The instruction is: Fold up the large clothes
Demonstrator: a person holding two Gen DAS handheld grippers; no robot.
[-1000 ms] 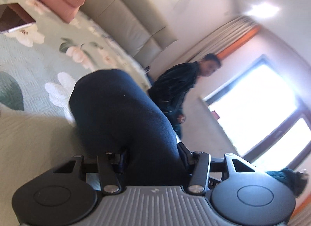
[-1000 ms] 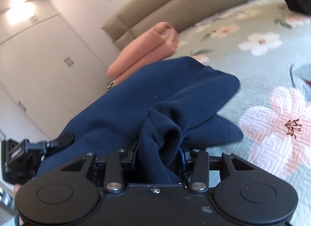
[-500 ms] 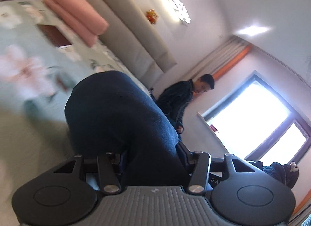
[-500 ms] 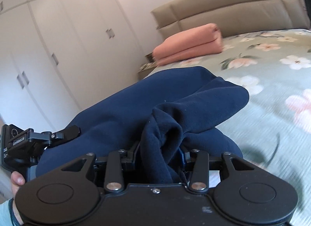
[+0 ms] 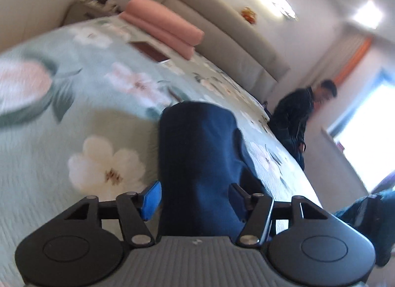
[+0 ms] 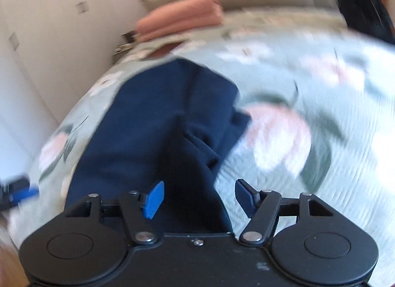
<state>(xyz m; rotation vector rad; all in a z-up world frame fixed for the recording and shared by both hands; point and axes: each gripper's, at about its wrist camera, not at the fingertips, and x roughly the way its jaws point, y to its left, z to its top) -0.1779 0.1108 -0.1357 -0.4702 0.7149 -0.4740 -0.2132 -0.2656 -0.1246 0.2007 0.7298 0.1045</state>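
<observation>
Left gripper [image 5: 195, 200]: black two-finger tool with blue pads, jaws spread apart; navy cloth runs between them, but the left pad shows a gap, so the hold looks released.
Right gripper [image 6: 198, 196]: same black build, jaws likewise parted, the right pad standing clear of the cloth; nothing is pinched.
Garment [image 6: 158, 124]: large navy-blue fleece piece, lying on the bed directly ahead of both tools, doubled over with loose folds bunched along its right edge; it seems to have been laid down so that the fold can settle flat.
Bedspread [image 5: 49, 163]: pale green quilted cover with big white and pink flowers; it serves as the broad folding surface.
Step in hand: judged to be letting go after a fold; the rumpled right edge likely wants smoothing.
Blur: both views smear, so fine creases cannot be told.
Blanket [image 5: 163, 27]: pink folded roll near the head of the bed, well apart from the work.
Headboard [image 5: 212, 15]: beige padded panels behind it.
Bystander [image 5: 298, 119]: person in dark clothes beside the far bed corner.
</observation>
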